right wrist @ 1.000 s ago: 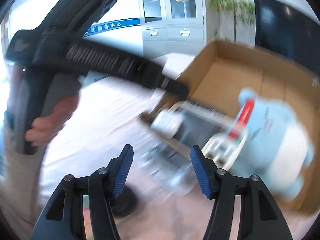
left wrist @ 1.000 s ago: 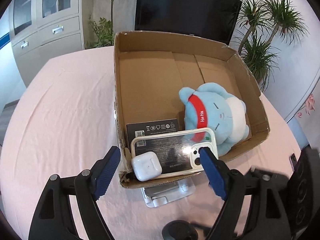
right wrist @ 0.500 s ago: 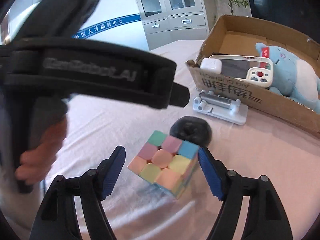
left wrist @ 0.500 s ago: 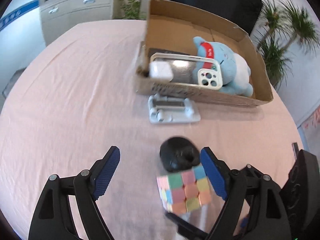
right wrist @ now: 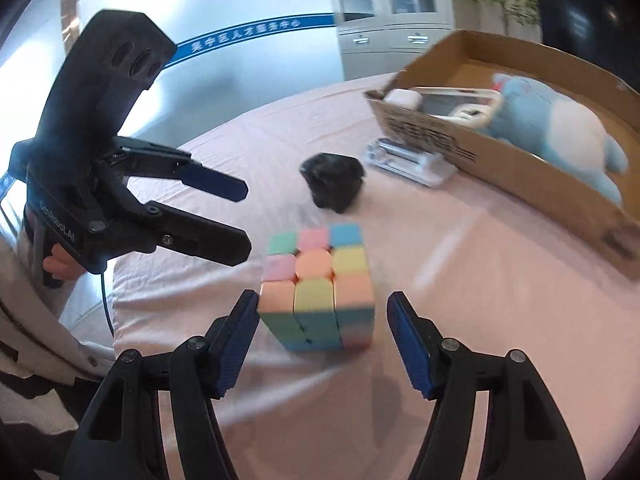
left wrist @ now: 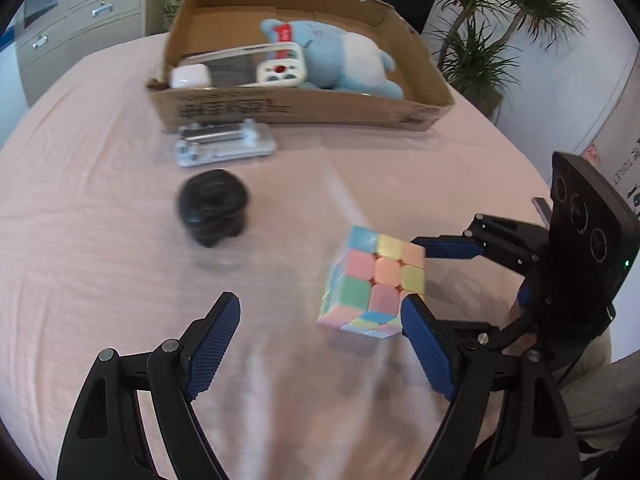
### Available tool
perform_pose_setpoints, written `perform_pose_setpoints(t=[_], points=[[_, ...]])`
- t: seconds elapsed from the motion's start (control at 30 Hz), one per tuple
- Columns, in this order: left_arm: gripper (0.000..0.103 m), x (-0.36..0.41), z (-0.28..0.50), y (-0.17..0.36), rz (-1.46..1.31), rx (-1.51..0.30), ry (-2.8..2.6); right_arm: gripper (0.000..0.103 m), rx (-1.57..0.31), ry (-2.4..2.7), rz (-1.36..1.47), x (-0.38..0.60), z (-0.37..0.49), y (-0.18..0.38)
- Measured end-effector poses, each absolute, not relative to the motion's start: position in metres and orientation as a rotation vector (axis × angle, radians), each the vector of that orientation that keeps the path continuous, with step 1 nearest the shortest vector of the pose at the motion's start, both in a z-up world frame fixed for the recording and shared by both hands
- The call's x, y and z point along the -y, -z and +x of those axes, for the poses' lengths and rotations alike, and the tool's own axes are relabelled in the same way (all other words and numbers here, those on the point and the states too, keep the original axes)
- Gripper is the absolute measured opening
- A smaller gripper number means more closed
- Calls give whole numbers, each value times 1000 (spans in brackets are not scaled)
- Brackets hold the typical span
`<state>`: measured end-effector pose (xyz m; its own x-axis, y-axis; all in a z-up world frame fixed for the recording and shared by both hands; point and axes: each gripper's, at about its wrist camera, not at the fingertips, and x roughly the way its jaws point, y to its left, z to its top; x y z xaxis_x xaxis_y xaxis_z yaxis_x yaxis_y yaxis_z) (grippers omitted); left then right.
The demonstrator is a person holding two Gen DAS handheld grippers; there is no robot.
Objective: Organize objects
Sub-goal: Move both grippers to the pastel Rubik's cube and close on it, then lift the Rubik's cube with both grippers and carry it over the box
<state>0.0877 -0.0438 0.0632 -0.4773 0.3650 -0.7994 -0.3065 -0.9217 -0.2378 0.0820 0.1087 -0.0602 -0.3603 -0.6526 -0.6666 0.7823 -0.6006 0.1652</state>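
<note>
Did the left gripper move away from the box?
Yes. The left gripper has pulled back from the box, which now sits far up the view, beyond the cube.

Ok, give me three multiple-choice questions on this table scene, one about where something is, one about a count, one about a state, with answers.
1. Where is the white earbud case?
A. inside the cardboard box
B. on the cloth beside the cube
C. between the left gripper's pads

2. How many things lie on the cloth outside the box?
A. one
B. three
C. five

3. What is the right gripper doing?
A. clamping the plush
B. closing around the pastel cube, a gap on one side
C. resting shut on the cloth

Answers: A, it sits in the box's near corner. B, cube, black round object, silver stand. B, its right pad stands clear of the cube.
</note>
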Motion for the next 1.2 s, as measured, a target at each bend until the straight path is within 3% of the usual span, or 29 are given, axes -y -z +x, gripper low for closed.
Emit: perform_pose_setpoints(t=[0.17,0.47,0.63,0.8,1.2], points=[[82,19,91,-57,-1301,69,-2356,65,-190,2088,864,-119,98,62],[79,3,88,-44,-1365,-47,-2373,65,-349,2070,897,-100,88,69],[58,-3,91,-39,-1382,-101,-2338,65,-385,2029,907,-94,86,74],[57,-1,88,-41,-1379,-83,-2336,59,-403,2046,922,-92,85,76],[57,9,92,-48,-1352,11,-2306,57,-379,2068,883,-95,91,70]])
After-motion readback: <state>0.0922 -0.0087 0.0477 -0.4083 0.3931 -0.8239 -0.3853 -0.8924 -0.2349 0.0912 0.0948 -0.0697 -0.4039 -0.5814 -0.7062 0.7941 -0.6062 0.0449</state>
